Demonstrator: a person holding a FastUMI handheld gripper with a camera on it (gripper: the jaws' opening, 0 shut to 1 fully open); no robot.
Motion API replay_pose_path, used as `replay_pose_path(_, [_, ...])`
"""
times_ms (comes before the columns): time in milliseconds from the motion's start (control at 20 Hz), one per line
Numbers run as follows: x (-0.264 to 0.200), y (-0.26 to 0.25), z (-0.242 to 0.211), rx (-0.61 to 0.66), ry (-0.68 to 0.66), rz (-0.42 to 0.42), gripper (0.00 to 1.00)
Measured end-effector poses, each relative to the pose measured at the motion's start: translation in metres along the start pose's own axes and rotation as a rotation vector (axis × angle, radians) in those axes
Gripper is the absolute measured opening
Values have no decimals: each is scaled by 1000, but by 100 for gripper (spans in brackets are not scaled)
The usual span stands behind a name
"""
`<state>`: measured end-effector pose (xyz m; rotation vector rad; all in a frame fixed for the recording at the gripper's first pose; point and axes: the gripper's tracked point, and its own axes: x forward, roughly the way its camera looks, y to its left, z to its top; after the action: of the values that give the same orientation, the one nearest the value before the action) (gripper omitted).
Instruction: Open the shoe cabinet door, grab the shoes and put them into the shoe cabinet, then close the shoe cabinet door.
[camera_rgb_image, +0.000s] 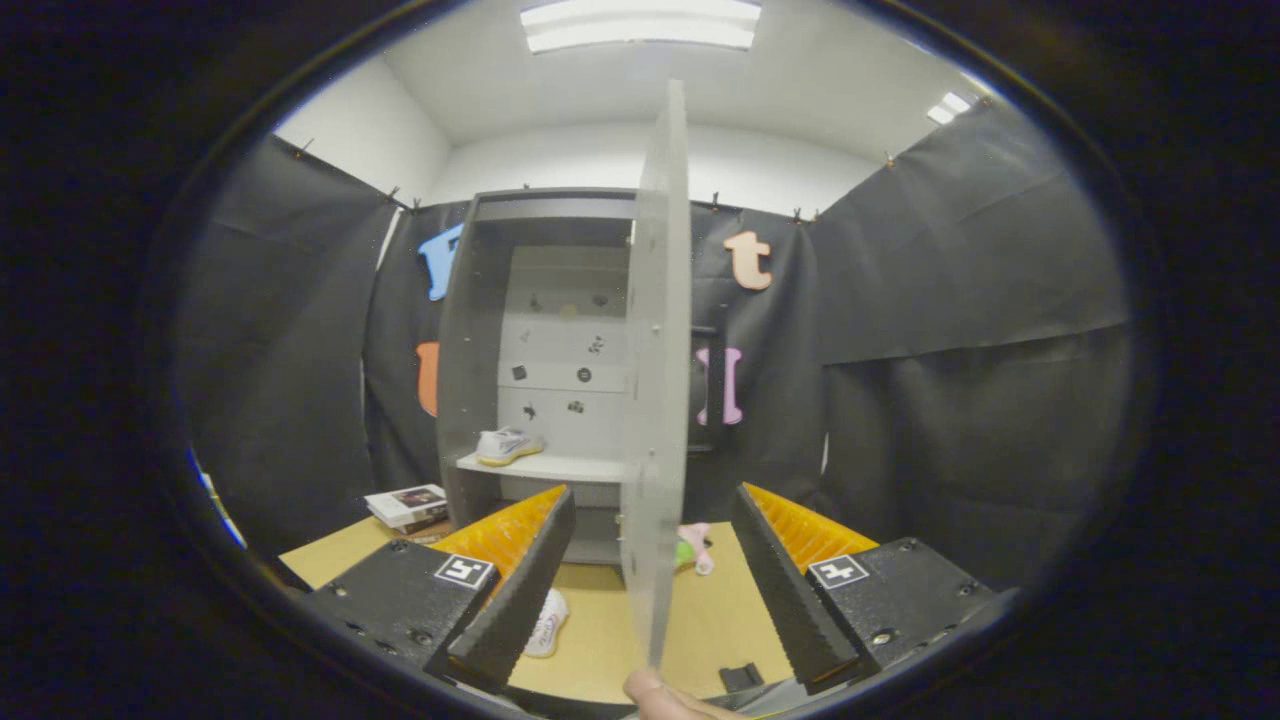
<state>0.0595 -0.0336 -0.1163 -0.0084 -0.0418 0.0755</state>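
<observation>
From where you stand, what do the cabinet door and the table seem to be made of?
The cabinet door, standing open edge-on between the open gripper fingers, looks like pale grey board, likely laminated wood or plastic: flat, matt, thin, with small screws along it. The table looks like light wooden board, going by its smooth tan surface; veneer or laminate is possible.

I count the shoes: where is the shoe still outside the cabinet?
On the table, behind the left finger of the open gripper, left of the door.
</observation>
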Motion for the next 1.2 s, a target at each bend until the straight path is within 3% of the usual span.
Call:
replay_pose_path(400, [57,96,-115,69,219,193,99])
replay_pose_path(850, [161,146,-286,100,529,152,98])
replay_pose_path(1000, [174,161,-342,109,666,144,96])
replay_pose_path(1200, [186,161,-383,135,740,119,91])
